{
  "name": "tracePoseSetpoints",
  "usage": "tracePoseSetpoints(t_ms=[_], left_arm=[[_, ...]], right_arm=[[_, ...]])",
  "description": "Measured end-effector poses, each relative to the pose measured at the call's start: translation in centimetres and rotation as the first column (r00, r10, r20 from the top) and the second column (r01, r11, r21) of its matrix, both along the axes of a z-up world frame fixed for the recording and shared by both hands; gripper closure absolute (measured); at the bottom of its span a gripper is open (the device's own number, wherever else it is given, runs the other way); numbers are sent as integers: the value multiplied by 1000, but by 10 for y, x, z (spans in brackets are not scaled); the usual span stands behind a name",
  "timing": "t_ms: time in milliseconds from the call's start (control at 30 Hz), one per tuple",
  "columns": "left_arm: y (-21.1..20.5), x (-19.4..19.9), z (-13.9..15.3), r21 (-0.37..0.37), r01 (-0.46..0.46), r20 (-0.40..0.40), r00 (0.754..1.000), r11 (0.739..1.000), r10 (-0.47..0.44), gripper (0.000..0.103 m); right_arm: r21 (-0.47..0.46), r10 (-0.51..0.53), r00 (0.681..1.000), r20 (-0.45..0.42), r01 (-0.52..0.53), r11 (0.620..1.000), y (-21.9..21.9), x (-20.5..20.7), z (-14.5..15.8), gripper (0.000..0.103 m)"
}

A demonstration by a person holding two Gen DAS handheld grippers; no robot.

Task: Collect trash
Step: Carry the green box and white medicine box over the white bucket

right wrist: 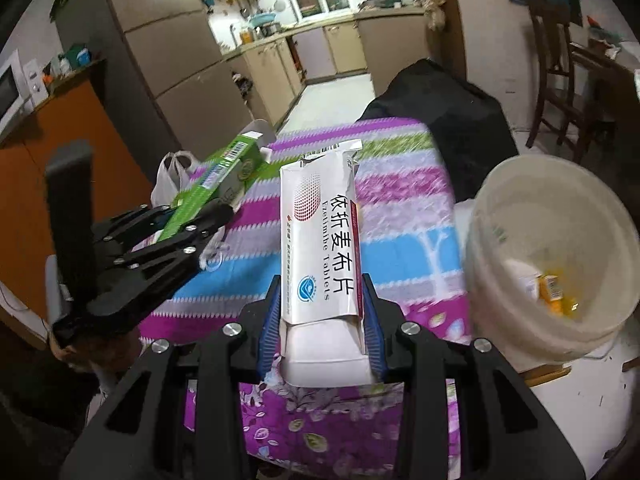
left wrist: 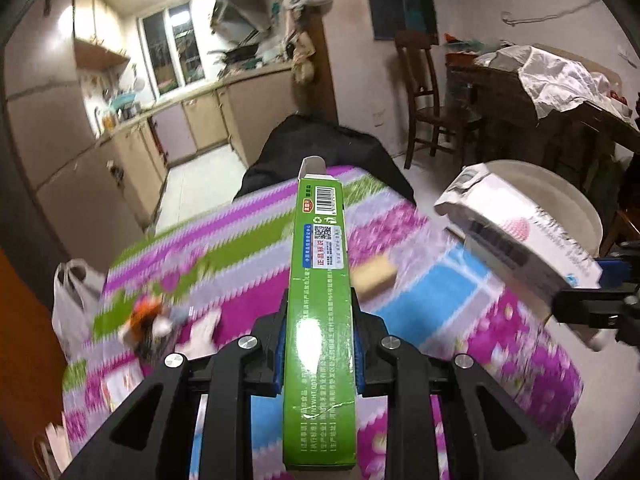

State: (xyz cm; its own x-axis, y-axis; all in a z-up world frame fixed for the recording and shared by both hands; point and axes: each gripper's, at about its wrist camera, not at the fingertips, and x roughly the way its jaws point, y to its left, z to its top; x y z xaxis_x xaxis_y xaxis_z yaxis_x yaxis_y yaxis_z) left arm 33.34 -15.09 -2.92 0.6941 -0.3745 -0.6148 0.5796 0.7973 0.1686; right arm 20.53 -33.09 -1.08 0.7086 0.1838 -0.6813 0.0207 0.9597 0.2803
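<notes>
Above the table (left wrist: 248,240) — green box (left wrist: 320,300), white box (right wrist: 320,248), both clamped.

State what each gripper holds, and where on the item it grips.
Left gripper: green box, pinched by its long sides near the lower half. Right gripper: white tablet box, pinched by its sides near the opened lower end.

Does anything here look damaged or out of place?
Yes. The white tablet box in the right gripper is torn open at its top and crumpled. The green box in the left gripper has its end flap hanging open.
</notes>
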Motion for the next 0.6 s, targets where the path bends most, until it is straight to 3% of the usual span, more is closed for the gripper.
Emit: tracePoseSetpoints(t_ms=[267, 600], left_arm=[[-87, 2, 49, 20, 108, 100, 989, 994, -109, 78], [-217, -16, 67, 93, 281, 128, 948, 955, -292, 78]], right_arm=[[-75, -145, 989, 29, 147, 986, -69, -15, 52, 67], [-113, -346, 936, -58, 339, 934, -176, -28, 61, 67]])
